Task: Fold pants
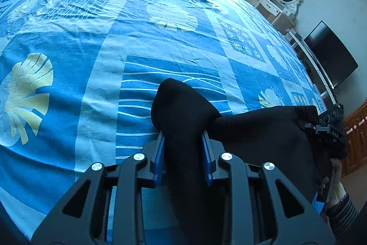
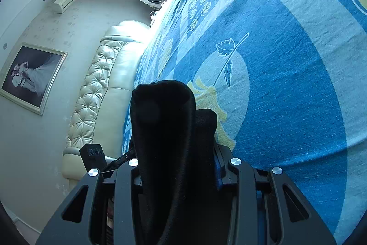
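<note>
Black pants (image 1: 263, 130) hang stretched between the left gripper (image 1: 183, 141) and right gripper (image 2: 176, 153), both clamped on bunched fabric above the blue bedsheet (image 1: 160, 43), their span running left to right.

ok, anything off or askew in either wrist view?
Nothing stands out. Both the left claw and right claw are clamped on the black pants above the blue patterned bedsheet, which is only lightly wrinkled.
</note>
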The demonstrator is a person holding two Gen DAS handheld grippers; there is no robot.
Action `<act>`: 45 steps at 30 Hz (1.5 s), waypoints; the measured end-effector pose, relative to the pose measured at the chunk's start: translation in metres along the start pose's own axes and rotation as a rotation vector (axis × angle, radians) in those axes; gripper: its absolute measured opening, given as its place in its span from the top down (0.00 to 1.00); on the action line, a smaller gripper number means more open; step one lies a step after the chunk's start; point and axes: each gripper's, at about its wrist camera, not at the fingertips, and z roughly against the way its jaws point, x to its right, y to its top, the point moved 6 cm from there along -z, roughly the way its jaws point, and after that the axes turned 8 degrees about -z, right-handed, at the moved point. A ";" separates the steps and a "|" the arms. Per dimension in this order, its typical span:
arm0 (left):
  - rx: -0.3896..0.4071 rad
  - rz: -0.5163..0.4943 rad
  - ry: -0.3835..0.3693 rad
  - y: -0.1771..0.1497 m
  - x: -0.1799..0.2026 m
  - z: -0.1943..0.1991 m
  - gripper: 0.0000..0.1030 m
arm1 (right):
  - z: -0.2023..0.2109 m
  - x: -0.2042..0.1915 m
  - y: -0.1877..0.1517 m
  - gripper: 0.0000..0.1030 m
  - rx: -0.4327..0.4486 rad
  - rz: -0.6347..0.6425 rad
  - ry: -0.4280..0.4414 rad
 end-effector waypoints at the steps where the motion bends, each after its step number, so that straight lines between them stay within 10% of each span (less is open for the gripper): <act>1: 0.001 -0.001 -0.001 0.000 0.000 0.000 0.74 | 0.001 0.002 0.000 0.64 0.000 0.000 0.000; 13: 0.014 0.001 -0.008 -0.002 0.000 0.002 0.70 | 0.002 0.002 0.001 0.63 -0.003 0.000 0.002; 20: 0.025 0.055 -0.075 -0.018 0.002 0.020 0.16 | 0.016 -0.003 -0.005 0.44 0.006 -0.003 -0.003; 34: 0.008 0.349 -0.326 -0.113 0.003 0.073 0.12 | 0.087 0.000 -0.083 0.27 0.026 0.011 -0.082; 45: 0.001 0.331 -0.333 -0.123 0.038 0.056 0.12 | 0.062 0.001 -0.091 0.23 0.026 0.002 -0.081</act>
